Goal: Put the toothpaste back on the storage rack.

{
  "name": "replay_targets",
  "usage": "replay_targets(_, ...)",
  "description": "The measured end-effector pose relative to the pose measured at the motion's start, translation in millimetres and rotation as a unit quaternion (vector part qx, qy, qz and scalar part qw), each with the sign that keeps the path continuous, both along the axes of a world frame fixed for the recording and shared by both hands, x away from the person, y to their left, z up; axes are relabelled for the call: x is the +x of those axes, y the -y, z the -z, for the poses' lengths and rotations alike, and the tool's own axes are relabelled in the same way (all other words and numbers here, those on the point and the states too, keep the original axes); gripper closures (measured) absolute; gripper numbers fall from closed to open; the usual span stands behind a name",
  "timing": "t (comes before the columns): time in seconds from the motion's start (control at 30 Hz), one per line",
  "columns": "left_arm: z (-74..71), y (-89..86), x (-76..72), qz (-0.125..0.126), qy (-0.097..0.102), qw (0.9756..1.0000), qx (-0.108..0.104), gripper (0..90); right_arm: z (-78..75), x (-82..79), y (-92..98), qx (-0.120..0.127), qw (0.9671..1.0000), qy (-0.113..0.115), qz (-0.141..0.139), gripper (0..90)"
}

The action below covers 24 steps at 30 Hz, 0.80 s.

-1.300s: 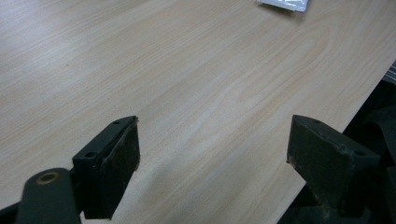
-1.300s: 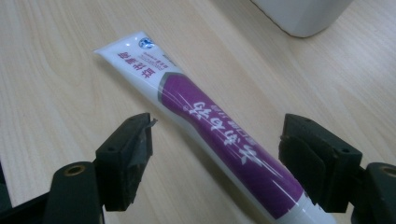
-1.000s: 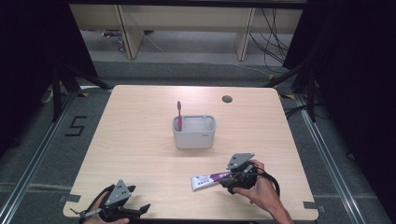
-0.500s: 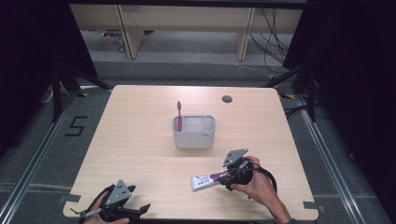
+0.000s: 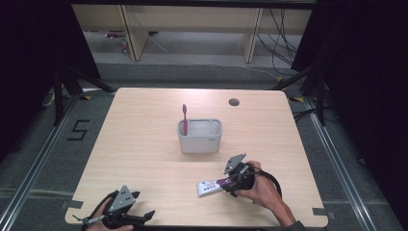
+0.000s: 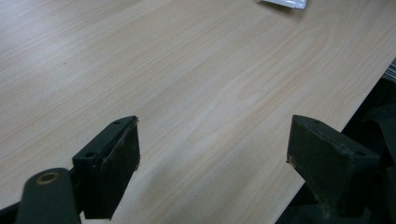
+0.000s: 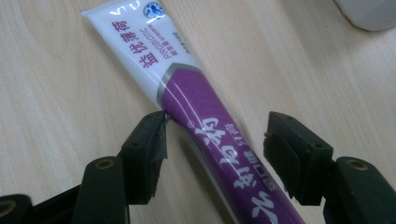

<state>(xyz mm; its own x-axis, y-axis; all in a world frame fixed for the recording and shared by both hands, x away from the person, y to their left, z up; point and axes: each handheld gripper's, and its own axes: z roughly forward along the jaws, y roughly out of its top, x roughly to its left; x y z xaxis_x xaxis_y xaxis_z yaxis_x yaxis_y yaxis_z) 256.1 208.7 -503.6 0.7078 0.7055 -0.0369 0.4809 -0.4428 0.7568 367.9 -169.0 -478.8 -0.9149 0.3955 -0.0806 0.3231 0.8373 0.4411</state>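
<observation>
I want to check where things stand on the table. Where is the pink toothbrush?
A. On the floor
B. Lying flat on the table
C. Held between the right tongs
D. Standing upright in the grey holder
D: in the high view the pink toothbrush stands upright in the left side of the grey holder, while the right tongs straddle the toothpaste tube.

Pale wood-grain table (image 5: pixel 144 144), smooth and matt.
The toothpaste tube (image 7: pixel 196 102) looks like glossy plastic in white and purple, the holder (image 5: pixel 200 142) matt grey plastic, and the gripper pads (image 7: pixel 156 154) rough black rubber.
</observation>
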Motion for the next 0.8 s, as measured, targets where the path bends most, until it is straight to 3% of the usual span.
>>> replay_targets(0.4,-0.7,-1.3,0.4,0.006,0.001,0.9999,0.01,16.6,1.3,0.6,-2.8,-0.024,0.9997,-0.005,-0.004,46.6)
replay_targets(0.43,0.0,-0.2,0.0,0.001,0.0,1.0,0.001,16.6,1.0,0.7,-3.1,-0.026,0.9996,-0.006,-0.006,46.8)
replay_targets(0.63,-0.5,-1.1,0.6,0.004,0.001,0.9999,0.01,16.6,0.7,2.8,-5.5,-0.041,0.999,-0.008,-0.016,49.4)
replay_targets(0.7,-0.4,-0.4,0.2,0.004,0.001,1.0,0.003,16.6,-0.4,2.6,-6.5,-0.05,0.9985,-0.023,-0.01,50.1)
replay_targets(0.8,-0.8,-0.7,0.0,0.003,0.001,1.0,0.002,16.6,-0.6,4.3,-8.6,-0.059,0.998,-0.015,-0.019,51.6)
